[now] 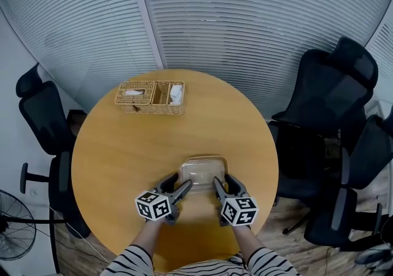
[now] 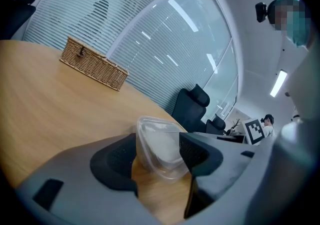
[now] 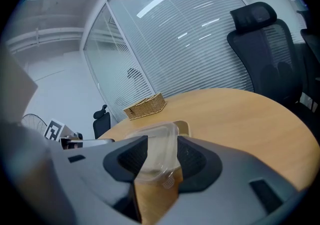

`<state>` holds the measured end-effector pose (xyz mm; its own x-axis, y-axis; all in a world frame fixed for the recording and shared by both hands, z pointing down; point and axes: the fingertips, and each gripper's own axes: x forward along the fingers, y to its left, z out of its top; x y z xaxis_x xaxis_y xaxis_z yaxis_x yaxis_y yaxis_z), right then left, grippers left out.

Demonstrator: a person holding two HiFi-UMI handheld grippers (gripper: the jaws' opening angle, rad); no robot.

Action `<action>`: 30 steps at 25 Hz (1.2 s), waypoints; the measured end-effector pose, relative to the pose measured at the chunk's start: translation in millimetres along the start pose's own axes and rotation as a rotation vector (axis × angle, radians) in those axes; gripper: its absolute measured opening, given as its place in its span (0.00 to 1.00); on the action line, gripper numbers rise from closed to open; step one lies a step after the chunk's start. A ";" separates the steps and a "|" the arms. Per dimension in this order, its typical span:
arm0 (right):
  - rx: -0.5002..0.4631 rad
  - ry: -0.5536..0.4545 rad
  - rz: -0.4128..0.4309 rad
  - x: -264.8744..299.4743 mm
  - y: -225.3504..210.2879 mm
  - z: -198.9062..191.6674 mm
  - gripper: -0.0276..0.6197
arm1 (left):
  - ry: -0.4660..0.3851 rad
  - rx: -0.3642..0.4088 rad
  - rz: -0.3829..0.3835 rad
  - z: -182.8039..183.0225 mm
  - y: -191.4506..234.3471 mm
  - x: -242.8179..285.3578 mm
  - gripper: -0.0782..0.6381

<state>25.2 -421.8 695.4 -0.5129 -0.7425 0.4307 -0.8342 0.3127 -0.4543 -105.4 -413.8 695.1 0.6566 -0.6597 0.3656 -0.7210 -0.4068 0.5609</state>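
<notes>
- Gripping the clear plastic container [image 1: 204,169] by its near-left corner, the left gripper [image 1: 180,186] has its jaws narrowed onto the walls.
- The right gripper [image 1: 224,183] pinches the near-right corner, jaws drawn in against the rim.
- The container rests on the round wooden table [image 1: 123,146], lower centre of the head view.
- A wicker basket [image 1: 150,97] stands well apart, toward the upper left.
</notes>
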 end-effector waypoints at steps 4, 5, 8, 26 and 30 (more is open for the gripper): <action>0.019 -0.029 0.001 -6.9 2.7 3.9 0.33 | -0.029 0.007 -0.018 8.8 -9.4 -4.7 0.46; 0.025 -0.037 0.002 -9.5 3.7 5.5 0.32 | -0.039 0.007 -0.023 11.3 -11.9 -6.6 0.46; 0.044 -0.071 -0.002 -20.3 6.2 12.6 0.28 | -0.069 -0.002 -0.042 19.0 -19.8 -13.5 0.46; 0.116 -0.284 -0.036 -124.3 34.9 55.2 0.12 | -0.211 0.040 -0.162 59.2 -96.0 -67.8 0.27; 0.113 -0.312 -0.043 -144.9 47.2 56.8 0.12 | -0.225 0.046 -0.190 62.5 -113.0 -84.7 0.24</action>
<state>71.7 -333.1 567.2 -0.3769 -0.9045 0.1998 -0.8167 0.2228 -0.5323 -93.3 -351.5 554.3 0.7185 -0.6908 0.0804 -0.6029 -0.5611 0.5672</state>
